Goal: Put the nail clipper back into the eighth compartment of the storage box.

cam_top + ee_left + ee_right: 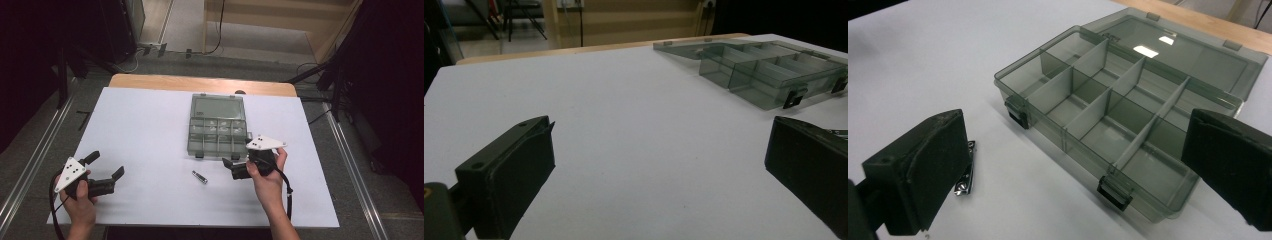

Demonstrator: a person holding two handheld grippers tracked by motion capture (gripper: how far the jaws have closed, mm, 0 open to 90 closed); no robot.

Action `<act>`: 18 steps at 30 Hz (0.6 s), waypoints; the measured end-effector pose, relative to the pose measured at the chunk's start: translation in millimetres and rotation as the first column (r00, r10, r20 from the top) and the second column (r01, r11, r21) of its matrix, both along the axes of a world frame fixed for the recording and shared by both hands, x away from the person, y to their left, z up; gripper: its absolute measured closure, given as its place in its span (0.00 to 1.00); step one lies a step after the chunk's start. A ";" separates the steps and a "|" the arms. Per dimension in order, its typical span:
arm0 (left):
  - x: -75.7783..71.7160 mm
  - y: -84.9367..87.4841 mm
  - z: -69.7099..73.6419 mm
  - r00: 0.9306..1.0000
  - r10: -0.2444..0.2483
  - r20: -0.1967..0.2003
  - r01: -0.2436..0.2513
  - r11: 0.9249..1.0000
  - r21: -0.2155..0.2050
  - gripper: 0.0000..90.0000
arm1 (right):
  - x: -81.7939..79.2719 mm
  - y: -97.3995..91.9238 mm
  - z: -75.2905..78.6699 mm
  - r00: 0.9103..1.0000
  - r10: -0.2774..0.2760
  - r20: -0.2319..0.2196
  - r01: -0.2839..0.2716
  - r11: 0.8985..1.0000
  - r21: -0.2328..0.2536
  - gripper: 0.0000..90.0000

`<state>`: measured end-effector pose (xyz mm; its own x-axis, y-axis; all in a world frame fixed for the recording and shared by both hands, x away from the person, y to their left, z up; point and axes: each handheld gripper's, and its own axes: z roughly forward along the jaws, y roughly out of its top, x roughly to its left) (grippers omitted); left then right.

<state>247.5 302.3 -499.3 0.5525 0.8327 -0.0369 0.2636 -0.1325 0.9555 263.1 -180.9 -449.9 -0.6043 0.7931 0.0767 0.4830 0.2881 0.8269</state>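
2 tools, left tool [104, 165] and right tool [231, 162], hang released and empty. Between them lies a small metal piece [199, 177]: probably light, rigid, slippery; pinch its midsection. Just beyond sits the open compartment box [218, 127], stiff thin plastic, on the white surface [145, 125]. Dim room behind.

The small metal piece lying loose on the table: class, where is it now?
In the high view the small metal piece lies on the white table cover, just in front of the open compartment box, left of the right gripper.
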 end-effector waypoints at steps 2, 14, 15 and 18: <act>0.1 0.0 0.0 1.000 0.000 0.000 0.000 1.000 0.000 0.00 | 1.3 3.5 -0.2 1.000 0.009 -0.003 -0.009 1.000 -0.013 0.00; 0.4 0.4 0.0 1.000 -0.001 0.003 0.001 1.000 -0.003 0.00 | 6.5 19.2 -2.8 0.998 0.046 -0.038 -0.048 0.997 -0.053 0.00; 0.4 0.5 0.0 1.000 -0.001 0.003 0.001 1.000 -0.002 0.00 | 6.7 20.6 -2.8 0.998 0.048 -0.043 -0.051 0.997 -0.059 0.00; 0.4 0.5 0.0 1.000 -0.002 0.002 0.002 1.000 -0.003 0.00 | 7.7 23.9 -3.6 0.997 0.059 -0.055 -0.062 0.996 -0.066 0.00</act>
